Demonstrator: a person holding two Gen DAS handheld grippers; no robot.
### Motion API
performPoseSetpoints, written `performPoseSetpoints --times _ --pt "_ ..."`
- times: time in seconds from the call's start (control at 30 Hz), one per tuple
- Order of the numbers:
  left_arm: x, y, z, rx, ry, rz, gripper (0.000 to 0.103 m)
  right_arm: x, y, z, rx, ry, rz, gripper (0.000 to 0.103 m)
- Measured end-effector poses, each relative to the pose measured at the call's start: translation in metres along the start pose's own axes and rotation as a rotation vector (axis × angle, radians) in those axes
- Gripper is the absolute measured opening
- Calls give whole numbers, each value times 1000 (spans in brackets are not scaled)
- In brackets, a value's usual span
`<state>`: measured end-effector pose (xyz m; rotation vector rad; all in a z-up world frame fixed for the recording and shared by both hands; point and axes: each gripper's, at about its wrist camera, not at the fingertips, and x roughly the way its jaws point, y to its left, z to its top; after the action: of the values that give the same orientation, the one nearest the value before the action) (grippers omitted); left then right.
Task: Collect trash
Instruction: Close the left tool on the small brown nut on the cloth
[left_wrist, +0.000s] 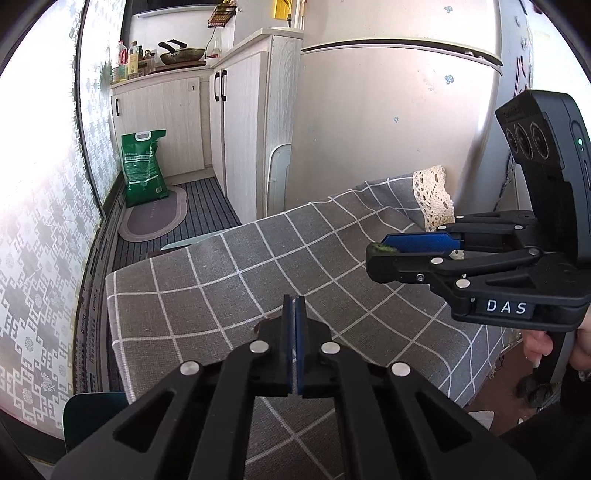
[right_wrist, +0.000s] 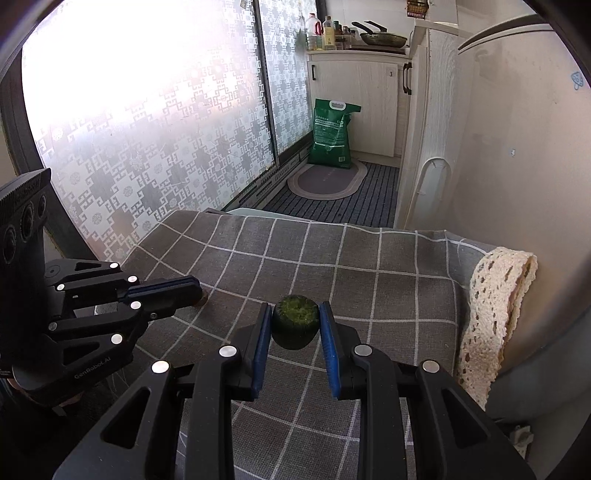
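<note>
My right gripper (right_wrist: 294, 321) is shut on a small round dark-green piece of trash (right_wrist: 295, 326), fuzzy on top, and holds it above the grey checked tablecloth (right_wrist: 369, 280). In the left wrist view the right gripper (left_wrist: 380, 254) shows at the right with a bit of the green piece (left_wrist: 386, 249) at its tips. My left gripper (left_wrist: 294, 306) is shut with nothing between its blue pads, low over the cloth. In the right wrist view the left gripper (right_wrist: 192, 290) sits at the left, and a small brown thing (right_wrist: 201, 301) lies just under its tip.
A cream lace roll (right_wrist: 495, 295) lies at the cloth's right edge against the fridge (left_wrist: 388, 110). Beyond the table are a striped floor mat (right_wrist: 332, 195), a green sack (right_wrist: 332, 133), white cabinets (left_wrist: 236, 129) and a patterned window (right_wrist: 147, 110) on the left.
</note>
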<state>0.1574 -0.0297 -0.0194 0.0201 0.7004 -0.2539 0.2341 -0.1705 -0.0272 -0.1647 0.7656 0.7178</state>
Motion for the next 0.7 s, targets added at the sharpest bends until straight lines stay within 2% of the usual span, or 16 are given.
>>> performPoseSetpoints --times 0.33,0.37,0.4,0.43,0.6,0.7 --pt "-4 14 -8 -53 17 -31 5 4 12 13 -12 -2 -39 26" --pt "-2 14 -9 -55 22 -34 9 4 13 13 -15 -2 -41 26" --pt "0 15 -9 -59 26 -44 20 4 13 13 -15 -3 -42 26" --pt "1 14 -9 -58 28 -45 24 4 13 13 -13 -3 -41 26" --pt "5 9 -6 -36 17 -28 26 4 9 11 -7 3 -38 26" --pt "16 9 -7 -27 50 6 26 5 9 10 -5 7 -32 26"
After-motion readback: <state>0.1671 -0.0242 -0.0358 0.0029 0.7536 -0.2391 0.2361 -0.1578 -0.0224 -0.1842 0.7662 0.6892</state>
